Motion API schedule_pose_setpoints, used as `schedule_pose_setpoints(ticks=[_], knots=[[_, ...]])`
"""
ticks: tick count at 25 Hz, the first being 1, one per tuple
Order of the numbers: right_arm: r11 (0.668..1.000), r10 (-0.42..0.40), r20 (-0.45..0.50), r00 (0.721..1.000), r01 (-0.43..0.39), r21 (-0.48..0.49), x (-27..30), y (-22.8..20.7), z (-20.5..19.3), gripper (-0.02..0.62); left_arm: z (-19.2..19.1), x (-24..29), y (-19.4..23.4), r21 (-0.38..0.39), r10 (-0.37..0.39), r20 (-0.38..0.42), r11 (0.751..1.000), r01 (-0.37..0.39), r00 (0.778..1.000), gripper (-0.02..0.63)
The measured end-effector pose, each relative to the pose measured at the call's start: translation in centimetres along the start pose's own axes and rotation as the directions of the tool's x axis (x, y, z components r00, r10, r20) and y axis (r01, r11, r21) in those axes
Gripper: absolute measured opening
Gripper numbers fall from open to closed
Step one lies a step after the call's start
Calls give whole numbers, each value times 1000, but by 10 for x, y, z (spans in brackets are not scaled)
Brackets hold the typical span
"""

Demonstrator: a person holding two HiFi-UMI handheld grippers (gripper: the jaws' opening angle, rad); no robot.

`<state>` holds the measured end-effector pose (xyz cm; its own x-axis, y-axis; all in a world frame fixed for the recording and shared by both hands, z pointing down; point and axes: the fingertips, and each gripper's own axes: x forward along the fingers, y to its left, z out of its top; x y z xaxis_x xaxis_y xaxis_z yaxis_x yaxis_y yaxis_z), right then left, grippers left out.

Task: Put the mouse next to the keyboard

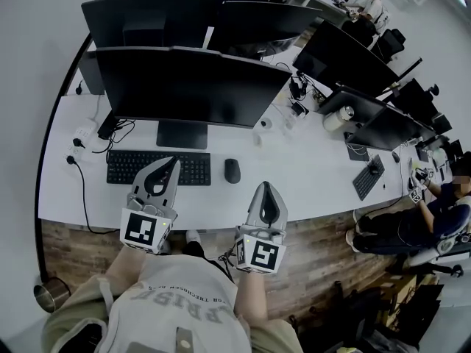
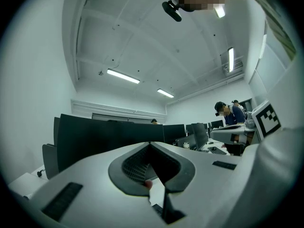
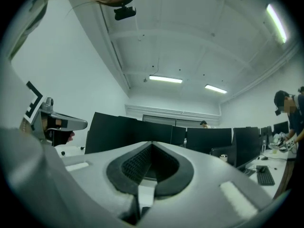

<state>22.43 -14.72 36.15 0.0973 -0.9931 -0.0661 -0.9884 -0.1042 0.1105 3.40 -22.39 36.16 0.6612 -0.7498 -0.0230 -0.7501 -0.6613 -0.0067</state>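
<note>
The keyboard [image 1: 140, 169] lies flat on the white desk [image 1: 309, 186], and the mouse [image 1: 232, 170] sits on the desk just to the right of the keyboard, level with it and apart from it by a narrow strip of bare desk. The left gripper [image 1: 172, 162] hangs over the right half of the keyboard, its tip pointing toward the keyboard's far edge. In its own view, the left gripper [image 2: 151, 145] has its jaws pressed together with nothing between them. The right gripper [image 1: 267, 187] is to the right of the keyboard and nearer the person than the keyboard's front edge, beyond the mouse and clear of it. In its own view, the right gripper [image 3: 152, 144] likewise has its jaws pressed together on nothing. Behind the keyboard stands a wide dark monitor [image 1: 184, 87], its foot just past the keyboard's far edge. To the left of the keyboard a power strip [image 1: 82, 134] lies on the desk with black cables running from it. Far to the right of the keyboard, a seated person [image 1: 430, 215] works at the same desk.
</note>
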Motion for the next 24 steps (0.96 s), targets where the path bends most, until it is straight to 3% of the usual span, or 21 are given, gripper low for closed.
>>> schedule_pose_setpoints(ticks=[7,24], knots=[[1000,-22,-1,1000,22,-16,-3,-10,2,-2,-1,3,-6,22,-4,-8,1000,4,1000,11],[1000,16,20,1000,-16,-10,8,-14,4,-2,0,12,-6,-29,38,11,999,-37,999,11]])
